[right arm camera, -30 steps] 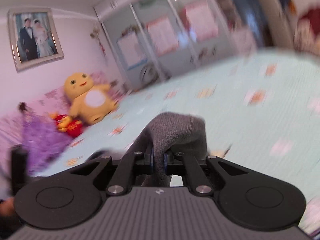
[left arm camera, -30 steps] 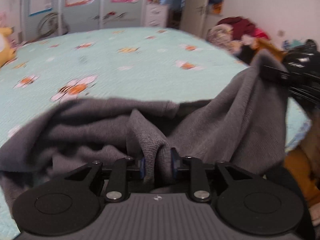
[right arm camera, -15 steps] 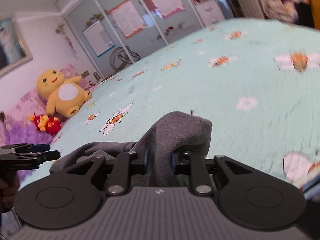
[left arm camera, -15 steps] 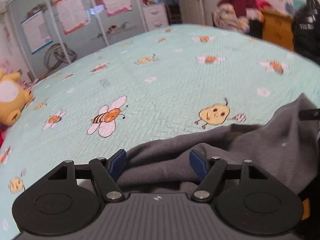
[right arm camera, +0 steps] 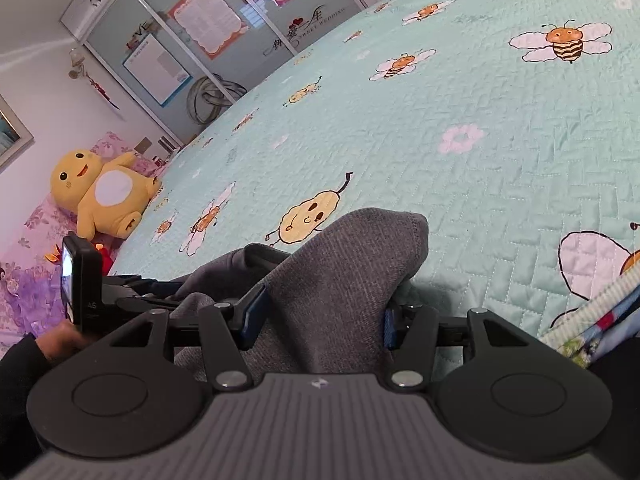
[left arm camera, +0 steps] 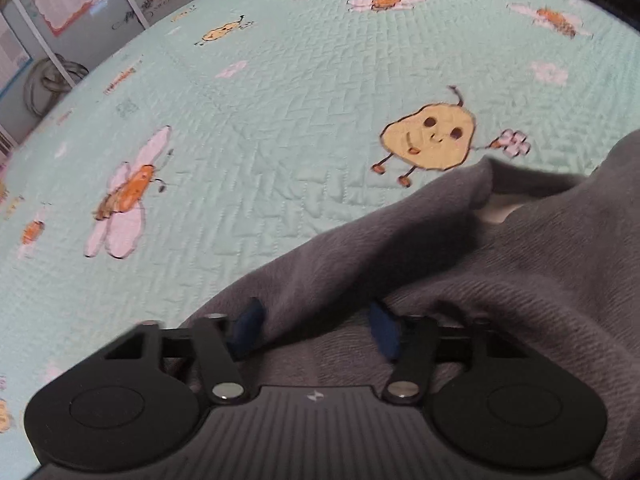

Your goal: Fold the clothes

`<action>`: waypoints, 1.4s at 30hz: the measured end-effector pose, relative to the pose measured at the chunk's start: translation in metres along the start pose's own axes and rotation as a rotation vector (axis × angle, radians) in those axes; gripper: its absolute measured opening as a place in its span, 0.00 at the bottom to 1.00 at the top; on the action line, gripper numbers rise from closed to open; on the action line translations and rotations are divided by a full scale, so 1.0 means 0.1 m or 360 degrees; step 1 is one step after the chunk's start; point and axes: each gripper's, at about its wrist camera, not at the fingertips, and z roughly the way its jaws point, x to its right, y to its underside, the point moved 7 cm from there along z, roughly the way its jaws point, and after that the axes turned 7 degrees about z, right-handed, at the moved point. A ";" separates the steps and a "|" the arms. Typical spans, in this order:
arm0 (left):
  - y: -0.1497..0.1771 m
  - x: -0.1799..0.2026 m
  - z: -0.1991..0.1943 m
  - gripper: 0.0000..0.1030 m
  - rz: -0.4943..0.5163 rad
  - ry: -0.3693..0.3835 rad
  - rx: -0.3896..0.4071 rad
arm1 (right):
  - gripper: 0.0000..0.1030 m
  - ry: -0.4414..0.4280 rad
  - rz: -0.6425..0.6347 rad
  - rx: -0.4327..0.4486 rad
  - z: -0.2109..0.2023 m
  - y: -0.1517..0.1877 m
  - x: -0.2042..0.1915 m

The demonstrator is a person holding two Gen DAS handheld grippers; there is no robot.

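A grey knit garment (left arm camera: 500,264) lies bunched on the mint quilted bedspread (left arm camera: 300,92), at the near right of the left wrist view. My left gripper (left arm camera: 316,330) is open, and its blue pads (left arm camera: 248,326) stand wide apart with grey cloth lying loose between them. In the right wrist view a raised fold of the same garment (right arm camera: 344,272) sits between the spread fingers of my right gripper (right arm camera: 320,320), which is open. There the left gripper (right arm camera: 120,300) appears at the left edge, held by a hand (right arm camera: 60,340), at the garment's other end.
A yellow plush toy (right arm camera: 100,196) sits on purple flowered bedding at the far left. Sliding wardrobe doors (right arm camera: 208,28) with posters stand behind the bed. A striped, patterned cloth (right arm camera: 596,316) shows at the right edge. The bedspread (right arm camera: 480,128) stretches wide beyond the garment.
Both grippers came down to the bed with the garment. The left one let go first, about half a second ago. The right one has now opened too.
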 end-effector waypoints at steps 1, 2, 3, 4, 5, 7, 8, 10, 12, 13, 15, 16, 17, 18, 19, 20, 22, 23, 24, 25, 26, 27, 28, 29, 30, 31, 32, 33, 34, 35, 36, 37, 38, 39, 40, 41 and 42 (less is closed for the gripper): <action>-0.01 -0.02 0.00 0.29 -0.0033 0.0006 0.0013 | 0.55 -0.0008 0.0001 -0.0001 0.00 -0.02 -0.01; -0.01 -0.04 0.01 0.14 -0.0066 0.0009 0.0027 | 0.54 -0.0016 -0.0001 -0.0001 0.01 -0.05 -0.03; -0.03 -0.07 0.01 0.08 -0.0094 0.0003 0.0038 | 0.48 -0.0021 -0.0011 -0.0001 0.02 -0.07 -0.06; -0.04 -0.09 0.00 0.08 -0.0122 -0.0003 0.0049 | 0.45 -0.0024 -0.0023 0.0000 0.03 -0.09 -0.09; -0.05 -0.11 0.00 0.06 -0.0150 -0.0009 0.0061 | 0.35 -0.0020 -0.0040 0.0004 0.03 -0.09 -0.12; -0.08 -0.16 -0.04 0.06 -0.0188 -0.0032 0.0108 | 0.16 -0.0003 -0.0067 0.0015 0.03 -0.11 -0.16; -0.11 -0.21 -0.13 0.06 -0.0203 -0.0059 0.0164 | 0.13 -0.0003 -0.0080 0.0022 0.02 -0.11 -0.18; -0.19 -0.31 -0.36 0.06 -0.0254 -0.0106 0.0285 | 0.11 -0.0015 -0.0118 0.0052 -0.02 -0.15 -0.24; -0.26 -0.47 -0.66 0.06 -0.0315 -0.0169 0.0403 | 0.10 -0.0040 -0.0174 0.0075 -0.06 -0.20 -0.37; -0.28 -0.55 -0.82 0.06 -0.0329 -0.0217 0.0452 | 0.09 -0.0061 -0.0219 0.0090 -0.08 -0.25 -0.47; -0.33 -0.72 -1.14 0.05 -0.0356 -0.0316 0.0551 | 0.08 -0.0115 -0.0321 0.0143 -0.13 -0.38 -0.72; -0.35 -0.82 -1.34 0.05 -0.0381 -0.0354 0.0611 | 0.08 -0.0147 -0.0376 0.0178 -0.16 -0.45 -0.86; -0.36 -0.94 -1.59 0.05 -0.0419 -0.0404 0.0687 | 0.08 -0.0182 -0.0428 0.0216 -0.19 -0.53 -1.01; -0.36 -1.05 -1.84 0.05 -0.0459 -0.0454 0.0761 | 0.08 -0.0230 -0.0476 0.0267 -0.24 -0.63 -1.18; -0.37 -1.16 -2.09 0.05 -0.0498 -0.0503 0.0834 | 0.08 -0.0286 -0.0539 0.0331 -0.31 -0.74 -1.37; -0.35 -1.26 -2.37 0.05 -0.0536 -0.0547 0.0909 | 0.08 -0.0341 -0.0606 0.0395 -0.38 -0.85 -1.57; -0.31 -1.43 -2.92 0.05 -0.0597 -0.0639 0.1043 | 0.08 -0.0445 -0.0776 0.0546 -0.58 -1.04 -1.97; -0.28 -1.48 -3.13 0.05 -0.0608 -0.0674 0.1092 | 0.08 -0.0493 -0.0861 0.0623 -0.68 -1.13 -2.17; -0.24 -1.50 -3.35 0.05 -0.0609 -0.0711 0.1136 | 0.08 -0.0530 -0.0938 0.0693 -0.78 -1.20 -2.34; -0.19 -1.49 -3.49 0.05 -0.0610 -0.0732 0.1160 | 0.08 -0.0561 -0.1012 0.0758 -0.86 -1.26 -2.51; -0.14 -1.48 -3.63 0.05 -0.0611 -0.0752 0.1182 | 0.08 -0.0591 -0.1080 0.0813 -0.93 -1.30 -2.65; -0.08 -1.43 -3.62 0.06 -0.0613 -0.0745 0.1164 | 0.08 -0.0612 -0.1121 0.0845 -0.97 -1.34 -2.74; -0.02 -1.39 -3.61 0.06 -0.0616 -0.0736 0.1143 | 0.08 -0.0629 -0.1133 0.0853 -0.99 -1.35 -2.80; 0.04 -1.35 -3.59 0.06 -0.0619 -0.0728 0.1122 | 0.08 -0.0644 -0.1137 0.0851 -0.98 -1.36 -2.84; 0.11 -1.30 -3.47 0.06 -0.0625 -0.0715 0.1079 | 0.08 -0.0654 -0.1113 0.0821 -0.93 -1.34 -2.83; 0.19 -1.26 -3.28 0.06 -0.0665 -0.0678 0.1020 | 0.08 -0.0658 -0.1086 0.0786 -0.87 -1.32 -2.81; 0.28 -1.21 -3.09 0.06 -0.0707 -0.0640 0.0958 | 0.09 -0.0642 -0.1052 0.0739 -0.77 -1.26 -2.74; 0.37 -1.17 -2.88 0.06 -0.0760 -0.0600 0.0893 | 0.09 -0.0627 -0.1018 0.0692 -0.67 -1.20 -2.67; 0.47 -1.13 -2.67 0.06 -0.0814 -0.0559 0.0826 | 0.09 -0.0606 -0.0982 0.0639 -0.56 -1.13 -2.59; 0.57 -1.06 -2.47 0.06 -0.0867 -0.0518 0.0767 | 0.09 -0.0570 -0.0941 0.0571 -0.43 -1.03 -2.48; 0.66 -0.99 -2.30 0.06 -0.0919 -0.0475 0.0719 | 0.09 -0.0529 -0.0912 0.0506 -0.30 -0.92 -2.37; 0.75 -0.90 -2.16 0.06 -0.0966 -0.0430 0.0687 | 0.09 -0.0488 -0.0882 0.0442 -0.18 -0.81 -2.26; 0.81 -0.84 -2.08 0.06 -0.0990 -0.0395 0.0667 | 0.09 -0.0451 -0.0858 0.0382 -0.07 -0.70 -2.16; 0.87 -0.77 -2.02 0.06 -0.1011 -0.0361 0.0648 | 0.09 -0.0423 -0.0849 0.0337 -0.02 -0.60 -2.09; 0.88 -0.74 -1.98 0.06 -0.0997 -0.0356 0.0633 | 0.09 -0.0396 -0.0841 0.0291 0.04 -0.50 -2.03; 0.89 -0.71 -1.96 0.07 -0.0981 -0.0353 0.0618 | 0.09 -0.0373 -0.0835 0.0250 0.08 -0.41 -1.97; 0.91 -0.68 -1.93 0.07 -0.0964 -0.0351 0.0603 | 0.09 -0.0366 -0.0839 0.0223 0.10 -0.33 -1.94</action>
